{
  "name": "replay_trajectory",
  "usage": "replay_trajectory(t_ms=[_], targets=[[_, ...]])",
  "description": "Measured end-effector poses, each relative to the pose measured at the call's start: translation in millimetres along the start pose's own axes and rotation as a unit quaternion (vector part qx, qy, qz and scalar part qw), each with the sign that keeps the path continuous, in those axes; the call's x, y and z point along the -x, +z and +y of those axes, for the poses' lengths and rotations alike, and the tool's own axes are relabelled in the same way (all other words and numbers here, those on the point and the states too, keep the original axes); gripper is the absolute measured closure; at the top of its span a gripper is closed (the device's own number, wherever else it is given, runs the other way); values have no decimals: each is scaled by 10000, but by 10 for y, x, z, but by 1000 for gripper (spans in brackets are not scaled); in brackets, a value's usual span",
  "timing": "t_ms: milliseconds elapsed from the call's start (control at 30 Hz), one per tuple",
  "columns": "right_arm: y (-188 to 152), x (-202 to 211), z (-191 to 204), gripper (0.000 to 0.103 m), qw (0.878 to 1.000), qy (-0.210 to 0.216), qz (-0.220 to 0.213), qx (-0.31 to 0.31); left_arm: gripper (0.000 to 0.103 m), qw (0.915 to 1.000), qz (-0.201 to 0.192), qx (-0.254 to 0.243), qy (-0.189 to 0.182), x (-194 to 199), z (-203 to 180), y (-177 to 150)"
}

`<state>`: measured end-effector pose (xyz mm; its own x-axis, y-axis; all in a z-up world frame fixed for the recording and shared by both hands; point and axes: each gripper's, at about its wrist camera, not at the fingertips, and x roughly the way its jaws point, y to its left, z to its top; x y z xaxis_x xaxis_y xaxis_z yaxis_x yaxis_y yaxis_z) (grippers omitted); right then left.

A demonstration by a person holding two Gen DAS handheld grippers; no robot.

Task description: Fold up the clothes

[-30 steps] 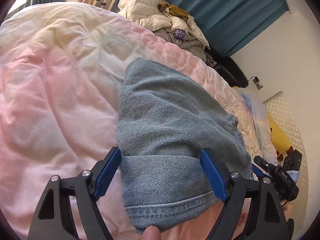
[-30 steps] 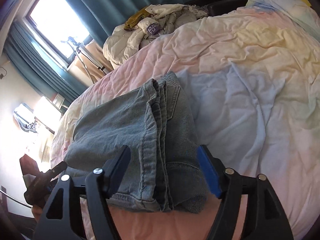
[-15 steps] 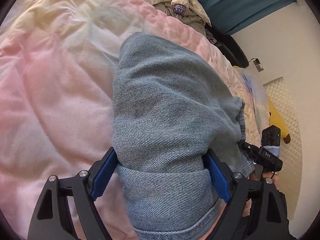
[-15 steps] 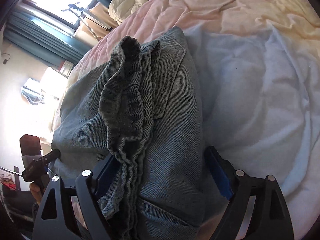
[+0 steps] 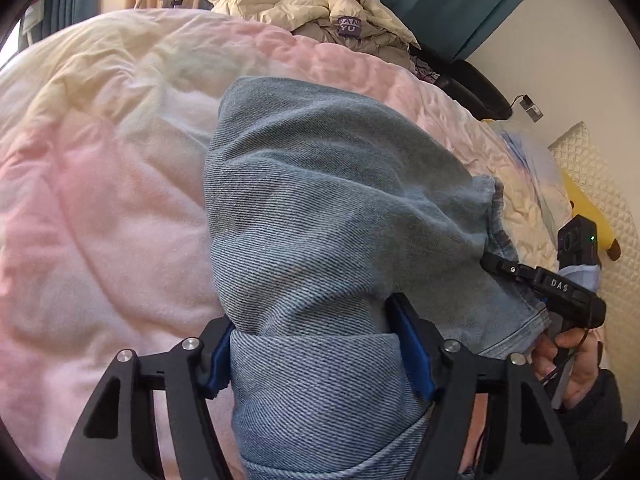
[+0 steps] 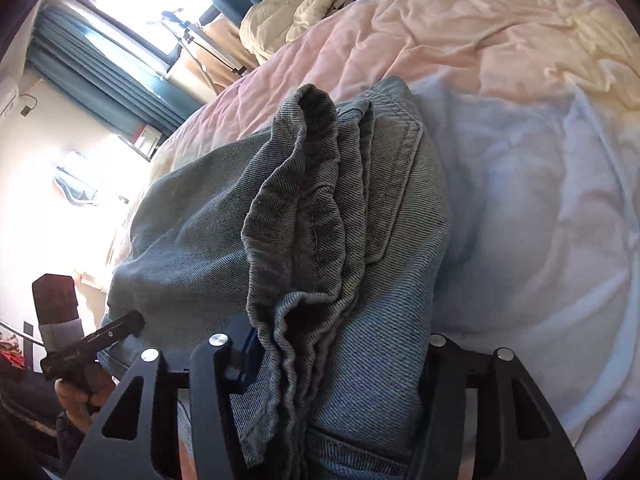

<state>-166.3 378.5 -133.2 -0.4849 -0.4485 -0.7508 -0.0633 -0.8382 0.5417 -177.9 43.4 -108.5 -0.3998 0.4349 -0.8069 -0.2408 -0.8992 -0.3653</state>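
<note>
**Both grippers clamp the folded jeans**

Left gripper (image 5: pixel 316 360) is closing, blue pads squeezing the near end of the folded jeans (image 5: pixel 340 208). It grabs there so the layers lift as one. Right gripper (image 6: pixel 340 364) closes too, pinching the bunched waistband end, its right pad hidden under denim. At three o'clock in the left view, a hand (image 5: pixel 568 364) works the other handle. Jeans lie on the pink duvet (image 5: pixel 100 200); spare clothes (image 5: pixel 320 4) pile up at twelve o'clock.

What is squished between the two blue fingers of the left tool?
The folded blue jeans. The left tool is closing its blue fingers on a thick denim roll, seen in the left wrist view.
</note>
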Motion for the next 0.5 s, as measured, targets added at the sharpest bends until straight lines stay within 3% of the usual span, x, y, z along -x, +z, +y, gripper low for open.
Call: replay_trajectory(t_ms=[300,500], targets=[[-44,325,336,79,9975,-415,-543,198,60,9954,-510,-404,709,190,-329,-49],[-88,733,555,83,9927,-652,-921,415,67,9891,-850,-755,941,481,-686,-15]])
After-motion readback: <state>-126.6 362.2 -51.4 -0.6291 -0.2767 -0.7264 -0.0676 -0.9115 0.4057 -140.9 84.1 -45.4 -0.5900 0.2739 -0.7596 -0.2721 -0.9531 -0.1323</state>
